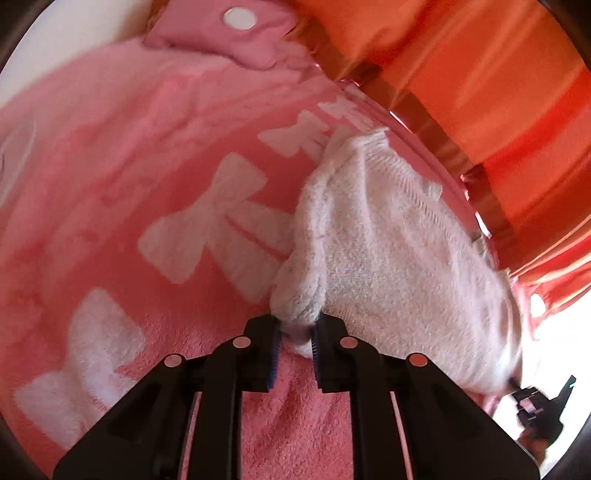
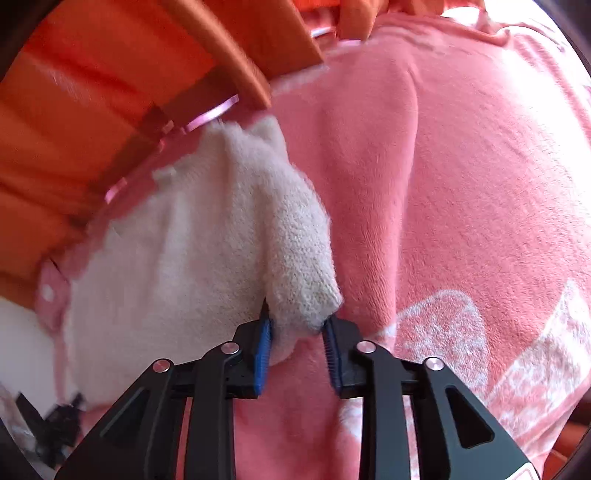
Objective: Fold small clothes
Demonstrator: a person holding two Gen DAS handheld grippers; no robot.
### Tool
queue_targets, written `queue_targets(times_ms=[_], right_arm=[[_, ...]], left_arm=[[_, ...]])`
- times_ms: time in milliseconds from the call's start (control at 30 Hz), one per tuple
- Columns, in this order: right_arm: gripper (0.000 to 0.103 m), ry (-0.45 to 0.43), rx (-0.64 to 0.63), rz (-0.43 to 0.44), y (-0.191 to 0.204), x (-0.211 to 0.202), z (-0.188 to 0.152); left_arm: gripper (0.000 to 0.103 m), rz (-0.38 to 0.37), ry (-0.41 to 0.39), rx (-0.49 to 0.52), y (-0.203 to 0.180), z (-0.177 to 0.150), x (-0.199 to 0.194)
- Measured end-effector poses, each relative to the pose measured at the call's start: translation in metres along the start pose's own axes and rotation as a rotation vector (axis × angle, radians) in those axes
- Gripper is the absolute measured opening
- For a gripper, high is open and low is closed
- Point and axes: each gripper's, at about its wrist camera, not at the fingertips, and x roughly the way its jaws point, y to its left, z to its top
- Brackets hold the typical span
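A small white knitted garment (image 1: 388, 251) lies on a pink fleece blanket (image 1: 147, 129) with white bow prints. My left gripper (image 1: 297, 332) is shut on one near corner of the garment. In the right wrist view my right gripper (image 2: 297, 328) is shut on the other corner of the same garment (image 2: 192, 266). The right gripper also shows small at the lower right of the left wrist view (image 1: 535, 406). The left gripper shows at the lower left of the right wrist view (image 2: 55, 417). The garment hangs stretched between the two grippers.
An orange curtain (image 1: 498, 92) hangs close behind the garment, along the blanket's far edge. A pink cushion with a white dot (image 1: 236, 33) lies at the far end of the blanket. The blanket (image 2: 461, 166) spreads wide to the right of my right gripper.
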Motion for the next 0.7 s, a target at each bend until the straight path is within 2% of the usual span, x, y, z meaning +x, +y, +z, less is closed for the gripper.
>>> queue_targets(times_ms=[133, 200, 333, 433, 567, 700], right_arm=[[0.029, -0.144, -0.071, -0.078, 0.024, -0.020, -0.004], [0.029, -0.181, -0.139, -0.036, 0.045, -0.023, -0.005], [0.029, -0.167, -0.297, 0.048, 0.099, -0.009, -0.004], [0.024, -0.144, -0.453, 0.114, 0.151, -0.002, -0.015], [0.023, -0.090, -0.607, 0.166, 0.212, 0.015, -0.033], [0.022, -0.047, -0.698, 0.185, 0.245, 0.034, -0.054]], left_arm=[[0.016, 0.076, -0.016, 0.086, -0.014, -0.003, 0.002], [0.016, 0.095, -0.015, 0.106, -0.011, -0.003, 0.000], [0.017, 0.105, -0.005, 0.105, -0.009, -0.002, 0.002], [0.018, 0.117, -0.002, 0.116, -0.011, -0.002, 0.004], [0.018, 0.126, -0.001, 0.125, -0.012, -0.002, 0.005], [0.018, 0.133, 0.000, 0.135, -0.014, -0.003, 0.006]])
